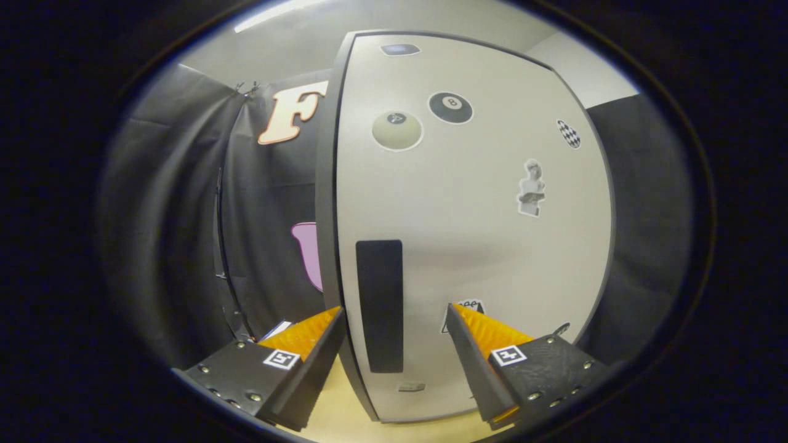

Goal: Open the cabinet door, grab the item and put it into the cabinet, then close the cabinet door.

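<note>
Gripper view: the gripper (394, 320) has its fingers spread wide, straddling the dark handle (380, 306) at the near edge of the sticker-covered cabinet door (474, 234), seemingly without touching it.

Hand-held gripper (394, 320): screwed wedge-shaped fingers with square tag markers

Pale cabinet door (474, 246) (stickered), seemingly shut.
</note>
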Demonstrator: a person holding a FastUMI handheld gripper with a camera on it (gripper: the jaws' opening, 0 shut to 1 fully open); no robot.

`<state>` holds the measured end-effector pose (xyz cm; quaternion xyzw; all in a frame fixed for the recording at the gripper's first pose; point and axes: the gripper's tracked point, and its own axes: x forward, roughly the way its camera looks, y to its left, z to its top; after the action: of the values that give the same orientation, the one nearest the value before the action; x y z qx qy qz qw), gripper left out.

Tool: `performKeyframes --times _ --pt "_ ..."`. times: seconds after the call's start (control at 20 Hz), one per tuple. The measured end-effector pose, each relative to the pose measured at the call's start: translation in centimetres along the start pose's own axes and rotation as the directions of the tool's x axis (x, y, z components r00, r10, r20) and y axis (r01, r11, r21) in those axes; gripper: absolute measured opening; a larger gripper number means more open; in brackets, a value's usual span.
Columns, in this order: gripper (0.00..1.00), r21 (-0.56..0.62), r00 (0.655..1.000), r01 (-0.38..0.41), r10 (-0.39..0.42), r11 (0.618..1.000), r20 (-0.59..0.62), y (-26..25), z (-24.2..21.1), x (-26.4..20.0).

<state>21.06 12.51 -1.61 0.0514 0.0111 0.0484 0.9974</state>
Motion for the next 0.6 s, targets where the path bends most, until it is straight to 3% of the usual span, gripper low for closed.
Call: performKeyframes --times 0.35,0.5,0.6 --pt "0.97 -0.012 1.0 -0.01 0.01 1.0 0.002 0.18 0.14 0.04" --pt "0.79 -0.022 1.0 -0.011 0.011 1.0 0.011 0.49 0.07 0.51" --pt "0.77 -0.022 1.0 -0.016 0.016 1.0 0.004 0.62 -0.14 0.66"
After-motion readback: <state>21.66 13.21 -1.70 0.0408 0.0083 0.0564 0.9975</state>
